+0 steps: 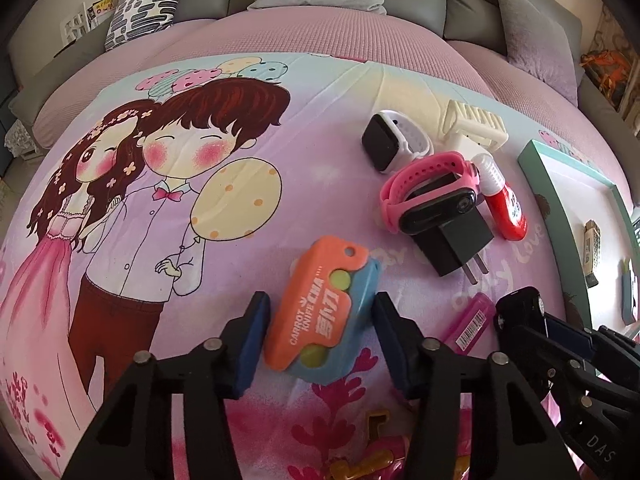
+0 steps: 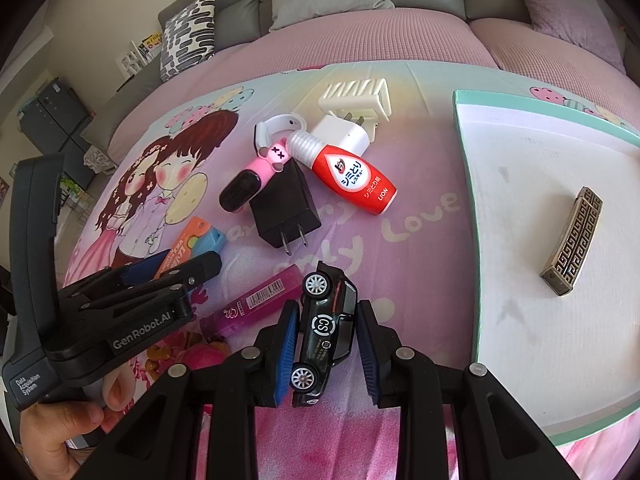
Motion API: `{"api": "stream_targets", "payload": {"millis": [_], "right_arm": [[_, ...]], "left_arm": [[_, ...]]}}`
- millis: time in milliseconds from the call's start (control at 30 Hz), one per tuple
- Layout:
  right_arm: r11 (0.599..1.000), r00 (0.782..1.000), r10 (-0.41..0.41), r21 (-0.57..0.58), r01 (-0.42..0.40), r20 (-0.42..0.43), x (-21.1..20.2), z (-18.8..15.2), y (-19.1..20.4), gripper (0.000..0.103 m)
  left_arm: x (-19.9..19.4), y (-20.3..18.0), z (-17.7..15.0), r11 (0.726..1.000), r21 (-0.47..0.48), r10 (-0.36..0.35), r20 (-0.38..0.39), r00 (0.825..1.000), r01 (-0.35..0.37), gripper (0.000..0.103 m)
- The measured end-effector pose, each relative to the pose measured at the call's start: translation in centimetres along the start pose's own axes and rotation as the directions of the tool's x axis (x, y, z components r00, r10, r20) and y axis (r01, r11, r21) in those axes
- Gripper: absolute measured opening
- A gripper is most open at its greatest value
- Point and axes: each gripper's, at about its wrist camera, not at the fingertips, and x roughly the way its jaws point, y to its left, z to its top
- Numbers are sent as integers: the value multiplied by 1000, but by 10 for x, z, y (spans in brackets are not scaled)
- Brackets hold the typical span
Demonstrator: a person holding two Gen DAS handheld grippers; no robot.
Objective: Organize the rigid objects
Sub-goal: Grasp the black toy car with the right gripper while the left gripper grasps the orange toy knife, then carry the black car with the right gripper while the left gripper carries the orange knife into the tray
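Left tool (image 1: 320, 336) wide, straddling carrot knife (image 1: 320, 312) flat on bed (image 1: 280, 36), set for side grip

Right tool (image 2: 328, 354) narrow around toy car (image 2: 326, 332), beside tray (image 2: 472, 216), likely destination; contact unclear

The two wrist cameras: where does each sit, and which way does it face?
Left wrist: behind the left gripper, facing the orange toy knife between open jaws.
Right wrist: behind the right gripper, facing the toy car between its jaws; the left hand shows.
Shared: black plug, red bottle.
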Motion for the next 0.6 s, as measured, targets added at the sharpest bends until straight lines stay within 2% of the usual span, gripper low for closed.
{"api": "stream_targets", "payload": {"millis": [233,600], "right_arm": [[1000,999,-4,12,3,41,-11,3,-5,30],[999,990,-5,38,0,140,-42,9,-13,30]], "left_arm": [[-14,4,1,999,-17,-26,36,999,27,44],[-52,-1,8,998,-3,-67,147,987,68,44]]}}
